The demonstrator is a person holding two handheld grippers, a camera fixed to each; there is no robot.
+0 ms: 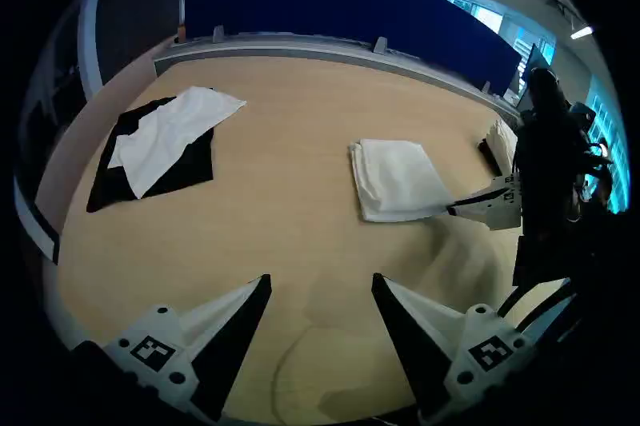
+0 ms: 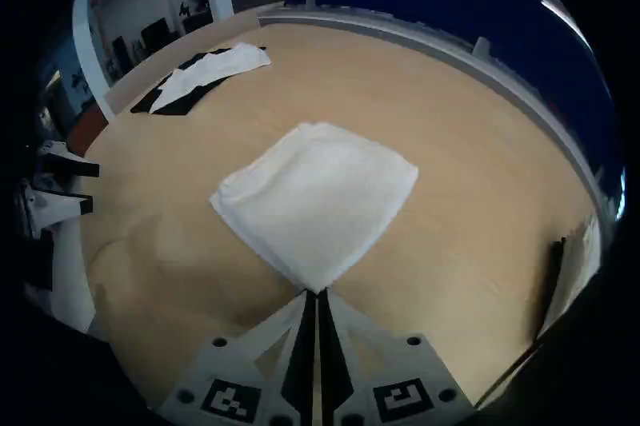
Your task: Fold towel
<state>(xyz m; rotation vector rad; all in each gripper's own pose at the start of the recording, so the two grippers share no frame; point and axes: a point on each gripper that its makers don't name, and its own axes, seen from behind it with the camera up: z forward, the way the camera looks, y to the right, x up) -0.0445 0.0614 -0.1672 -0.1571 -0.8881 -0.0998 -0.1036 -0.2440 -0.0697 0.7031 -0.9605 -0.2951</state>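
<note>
lying far left on table [image 1: 304,98]: white cloth [image 1: 172,134] atop black cloth [image 1: 188,172]. left gripper [image 1: 320,277] over bare wood, claw wide, holding nothing. folded towel [image 1: 396,178] mid-table. right gripper [image 2: 318,294] at towel's near corner, claw narrowed to slit, tips touching corner

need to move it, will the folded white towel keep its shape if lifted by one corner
Probably not: the folded towel has soft, rounded edges, so its layers would likely sag open. It lies thin, so probably light. Pushed on the smooth table, it may bunch.
</note>
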